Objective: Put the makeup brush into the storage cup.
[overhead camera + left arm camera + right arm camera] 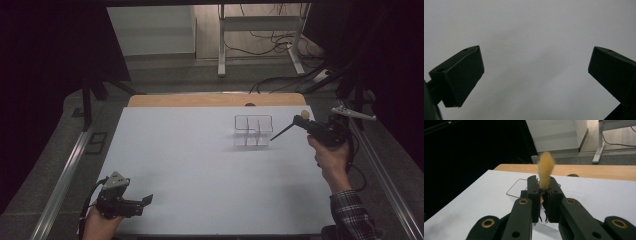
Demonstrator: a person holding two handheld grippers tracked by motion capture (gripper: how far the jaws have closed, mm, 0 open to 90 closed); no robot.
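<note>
- Brush (546,171) sits clenched in the right gripper (545,185), whose jaws are closed hard on its ferrule; the tan bristle tuft stands up past the jaw tips, and in the high view the dark handle (283,131) slants down and away from the gripper toward the organiser.
- Clear organiser (253,130), a small box with divided compartments, stands just beyond the handle's tip; whether the tip touches its wall I cannot tell.
- Progress, as I judge it: the brush is picked up and carried to the box, so the grasp and the approach are done; lowering the handle into a compartment and letting go are left. No compartment appears to hold anything yet, though the clear walls make that hard to read.
- Left gripper (141,202) rests well apart from the box, at the near corner of the bench, jaws spread wide with nothing between them; only bare surface lies beneath its fingertips (461,75).
- Bench (190,165) is covered by a plain white sheet, with a strip of wooden top showing at its far edge.
- Room beyond is dim: dark curtains at both sides, a grey floor, a white cabinet, a metal table frame and loose cables.
</note>
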